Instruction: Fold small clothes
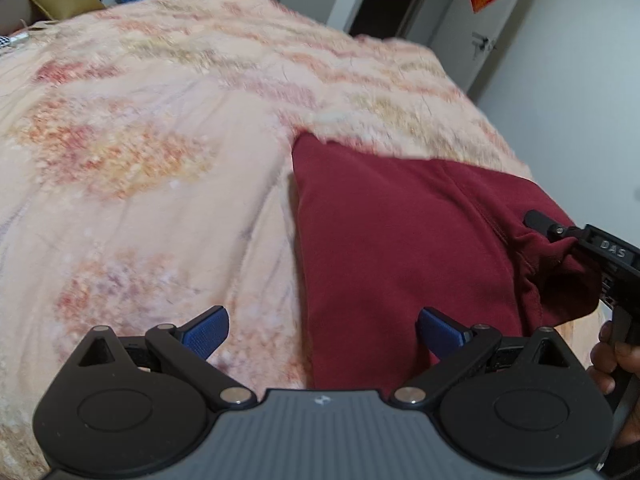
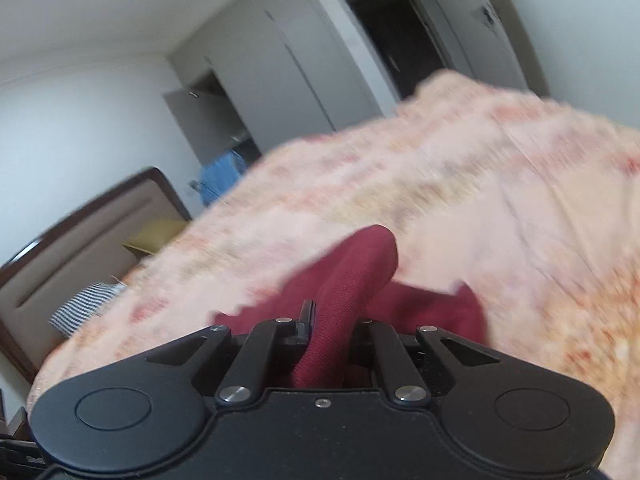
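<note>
The left gripper [image 1: 322,330] is wide open, low in the frame, right above the near edge of the red cloth [image 1: 400,232]. The cloth stretches up and right to the right gripper [image 1: 560,236], which pinches its corner tight.

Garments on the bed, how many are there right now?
1. A dark red garment lies on the peach blanket, its far edge pinched by the right gripper. The left gripper hangs open over its near edge. Others may lie outside the views.
</note>
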